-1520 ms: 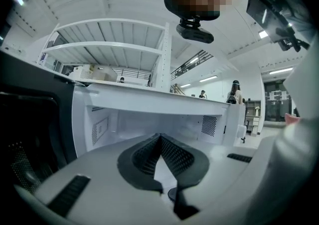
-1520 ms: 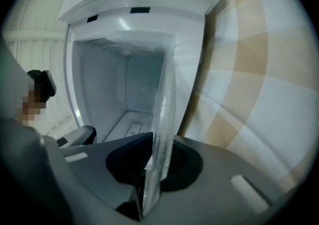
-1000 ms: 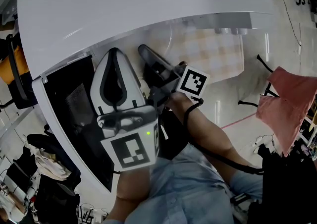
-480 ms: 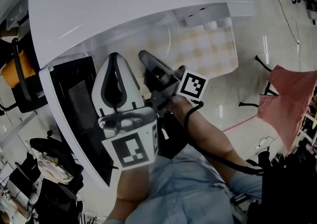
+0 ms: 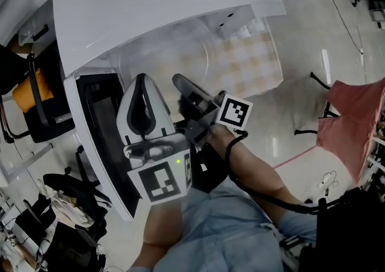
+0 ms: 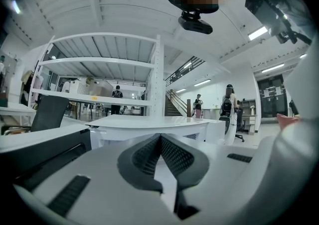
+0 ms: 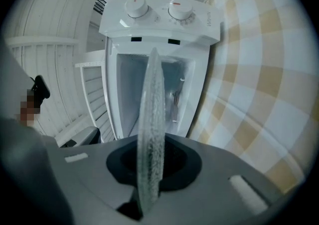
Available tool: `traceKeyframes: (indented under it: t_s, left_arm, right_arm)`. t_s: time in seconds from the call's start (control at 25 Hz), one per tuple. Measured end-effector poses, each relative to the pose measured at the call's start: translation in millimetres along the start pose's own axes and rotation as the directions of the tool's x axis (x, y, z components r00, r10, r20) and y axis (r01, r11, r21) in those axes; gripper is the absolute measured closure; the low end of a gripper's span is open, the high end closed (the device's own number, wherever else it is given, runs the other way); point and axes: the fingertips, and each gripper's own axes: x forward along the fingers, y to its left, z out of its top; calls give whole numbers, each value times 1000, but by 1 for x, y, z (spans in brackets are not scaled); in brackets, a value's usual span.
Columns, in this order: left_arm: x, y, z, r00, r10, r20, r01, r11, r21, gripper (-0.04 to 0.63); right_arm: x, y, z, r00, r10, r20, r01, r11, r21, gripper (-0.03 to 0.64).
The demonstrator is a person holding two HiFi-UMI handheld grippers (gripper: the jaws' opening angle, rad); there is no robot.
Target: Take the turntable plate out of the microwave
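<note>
Count: 1 white microwave oven, 2 round white knobs, 1 clear round glass turntable plate, 1 beige-checked cloth, 2 handheld grippers

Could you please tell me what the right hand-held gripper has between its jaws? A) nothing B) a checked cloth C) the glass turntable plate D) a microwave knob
C: the right gripper view shows the glass turntable plate edge-on, pinched by the right hand-held gripper.

White L gripper, dark R gripper, b/w marker cubes, black cable, light-blue shirt.
</note>
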Motion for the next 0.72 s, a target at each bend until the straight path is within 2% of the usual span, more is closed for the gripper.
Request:
traceKeyframes:
  t_s: [0.72]
  left_arm:
    - [-41,-12,50,998,-30,58,28,998,49,588]
  right_arm:
    - [-40,64,-14,1000,29,-1,-29,1000,-11,591]
